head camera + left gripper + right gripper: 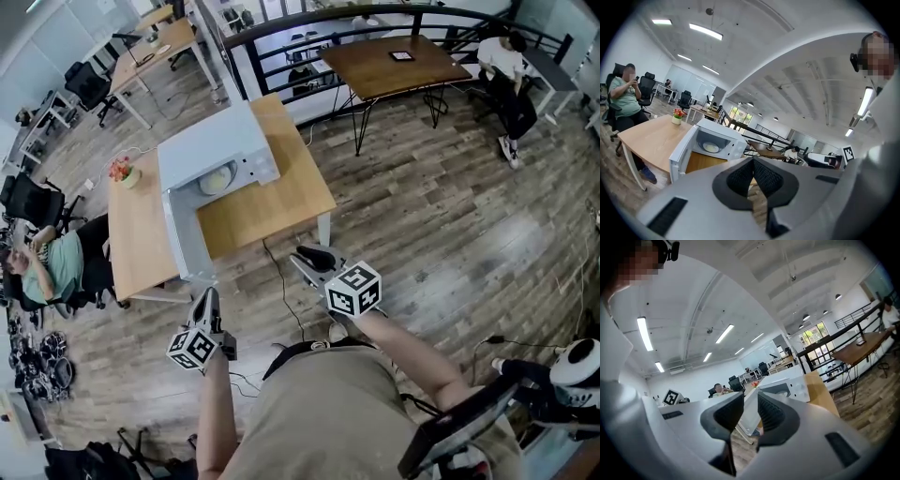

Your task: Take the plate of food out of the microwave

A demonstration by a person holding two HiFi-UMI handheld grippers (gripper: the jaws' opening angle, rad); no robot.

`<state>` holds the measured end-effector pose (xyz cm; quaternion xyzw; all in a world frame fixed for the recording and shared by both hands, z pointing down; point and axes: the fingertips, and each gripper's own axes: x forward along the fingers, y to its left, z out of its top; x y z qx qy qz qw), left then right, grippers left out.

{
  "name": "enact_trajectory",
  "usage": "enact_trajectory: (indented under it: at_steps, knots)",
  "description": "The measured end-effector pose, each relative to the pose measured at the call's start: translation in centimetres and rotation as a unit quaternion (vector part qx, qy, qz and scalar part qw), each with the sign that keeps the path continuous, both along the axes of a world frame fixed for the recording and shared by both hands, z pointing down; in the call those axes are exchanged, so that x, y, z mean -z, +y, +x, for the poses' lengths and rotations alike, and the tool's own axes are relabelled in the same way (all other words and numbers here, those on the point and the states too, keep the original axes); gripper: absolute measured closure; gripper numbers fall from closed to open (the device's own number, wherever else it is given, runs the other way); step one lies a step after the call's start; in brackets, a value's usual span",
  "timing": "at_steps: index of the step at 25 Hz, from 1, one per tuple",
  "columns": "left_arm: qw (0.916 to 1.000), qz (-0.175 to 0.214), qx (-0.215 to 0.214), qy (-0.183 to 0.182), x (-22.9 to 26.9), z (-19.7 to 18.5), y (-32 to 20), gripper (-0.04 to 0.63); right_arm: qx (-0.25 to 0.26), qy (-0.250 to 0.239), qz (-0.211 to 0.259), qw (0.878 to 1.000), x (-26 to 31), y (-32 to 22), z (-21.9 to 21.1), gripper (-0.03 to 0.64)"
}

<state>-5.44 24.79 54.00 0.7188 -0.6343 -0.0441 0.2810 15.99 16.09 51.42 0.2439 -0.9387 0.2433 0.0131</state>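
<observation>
Microwave (220, 150) door (185, 234) hangs open, so plate of food (217, 178) inside is reachable. Both tools sit well short of the microwave w/ nothing in them: left gripper (204, 302) pinched closed, right gripper (314, 258) a crack apart. Prob. approach not begun.

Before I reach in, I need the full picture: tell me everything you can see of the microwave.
The microwave is a white box standing upright on a light wooden table. Its door, hinged at the left as seen from the front, stands wide open. Inside lies a pale plate of food. Nothing else touches it.
</observation>
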Motion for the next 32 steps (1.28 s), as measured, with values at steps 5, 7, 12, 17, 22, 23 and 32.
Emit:
enact_trajectory:
  at_steps: [5, 7, 12, 17, 22, 23, 32]
  knots:
    - [0.9999, -0.001, 0.011, -0.007, 0.4, 2.1, -0.5, 0.591, 0.014, -0.021, -0.015, 1.000, -0.3, -0.3, 1.4, 0.541]
    - [0.9998, -0.002, 0.016, -0.010, 0.7, 2.9, -0.6, 0.591, 0.019, -0.027, -0.023, 0.999, -0.7, -0.5, 1.9, 0.540]
    - [0.9995, -0.005, 0.025, -0.018, 0.8, 3.3, -0.7, 0.591, 0.031, -0.023, -0.029, 0.999, -1.9, -0.8, 1.5, 0.541]
    - [0.9991, -0.008, 0.042, -0.007, 0.1, 2.0, -0.8, 0.591, 0.043, -0.012, -0.033, 0.998, -2.5, -1.4, -0.2, 0.540]
    - [0.9990, -0.013, 0.042, 0.012, -1.2, 0.5, -1.8, 0.591, 0.044, -0.003, -0.045, 0.998, -3.1, -2.3, -2.5, 0.541]
    - [0.9989, -0.015, 0.042, 0.016, -1.5, 0.1, -2.0, 0.591, 0.044, -0.001, -0.050, 0.998, -3.2, -2.5, -3.0, 0.540]
    - [0.9984, -0.036, 0.038, 0.024, -2.5, -4.0, -6.3, 0.591, 0.025, 0.000, -0.095, 0.995, -4.1, -6.2, -8.6, 0.540]
